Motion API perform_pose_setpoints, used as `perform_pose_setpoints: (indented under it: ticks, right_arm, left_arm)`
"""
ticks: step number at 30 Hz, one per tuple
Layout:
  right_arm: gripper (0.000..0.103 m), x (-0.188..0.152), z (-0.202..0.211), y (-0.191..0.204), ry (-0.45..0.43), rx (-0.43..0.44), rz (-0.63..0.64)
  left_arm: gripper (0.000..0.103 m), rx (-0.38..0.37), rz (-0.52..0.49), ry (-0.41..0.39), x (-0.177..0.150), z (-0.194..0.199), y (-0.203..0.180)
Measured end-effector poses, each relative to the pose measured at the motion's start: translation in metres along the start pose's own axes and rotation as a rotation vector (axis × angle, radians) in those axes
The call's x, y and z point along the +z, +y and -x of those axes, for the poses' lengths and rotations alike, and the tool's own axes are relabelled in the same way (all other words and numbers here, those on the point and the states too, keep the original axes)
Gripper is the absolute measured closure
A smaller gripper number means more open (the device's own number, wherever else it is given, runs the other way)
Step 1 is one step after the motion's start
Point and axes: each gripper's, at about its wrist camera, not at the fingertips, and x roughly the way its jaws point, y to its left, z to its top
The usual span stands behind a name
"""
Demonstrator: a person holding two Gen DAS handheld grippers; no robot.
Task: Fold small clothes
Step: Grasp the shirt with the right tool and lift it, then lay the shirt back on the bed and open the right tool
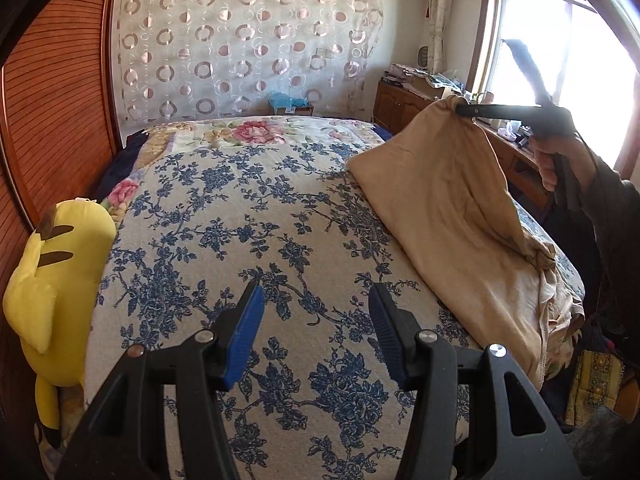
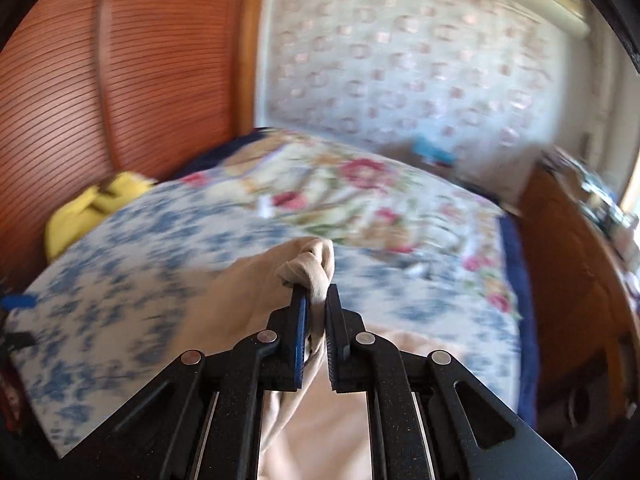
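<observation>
A beige garment (image 1: 452,208) hangs stretched from the bed's right edge up to my right gripper (image 1: 460,109), which is shut on a bunched corner of it. In the right wrist view the beige garment (image 2: 240,300) is pinched between the blue pads of my right gripper (image 2: 316,296), and a knot of cloth bulges past the fingertips. My left gripper (image 1: 316,294) hovers over the blue floral bedspread (image 1: 240,220) with its jaws apart and nothing between them. It sits left of the garment and does not touch it.
A yellow plush toy (image 1: 52,264) lies at the bed's left edge against the wooden slatted headboard (image 1: 52,120). A wooden cabinet (image 1: 400,108) with clutter stands beyond the bed on the right, under a bright window (image 1: 560,60). A person's hand (image 1: 556,160) holds the right gripper.
</observation>
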Motion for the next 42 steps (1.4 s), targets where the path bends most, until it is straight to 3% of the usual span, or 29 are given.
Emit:
perform_pose_setpoints:
  ticks: [8,14,18,24,28,33,42]
  right_arm:
    - [0.097,-0.016,-0.044,-0.059,0.101,-0.171,-0.082]
    - [0.097,-0.032,-0.052,-0.066,0.147,-0.189,-0.098]
    - [0.078,-0.040,-0.041,-0.069,0.152,-0.216,-0.101]
    - [0.077,-0.074,0.006,-0.055,0.131,-0.165,-0.064]
    - [0.067,-0.101,0.042,-0.042,0.104,-0.138,-0.063]
    - [0.067,-0.136,0.079,-0.022,0.084,-0.070,-0.073]
    - [0.067,-0.186,0.096,0.013,0.125,0.031,-0.100]
  left_arm:
    - [0.050,-0.011,-0.006,0.011,0.000,-0.006,-0.008]
    - [0.050,-0.027,-0.021,0.018,-0.001,-0.010,-0.018]
    - [0.050,-0.044,-0.034,0.018,-0.001,-0.011,-0.027]
    - [0.050,-0.068,-0.056,0.028,0.001,-0.019,-0.042]
    - [0.050,-0.083,-0.068,0.028,0.004,-0.023,-0.054]
    - [0.050,-0.107,-0.090,0.036,0.004,-0.029,-0.070]
    - [0.050,-0.136,-0.127,0.066,-0.001,-0.036,-0.094]
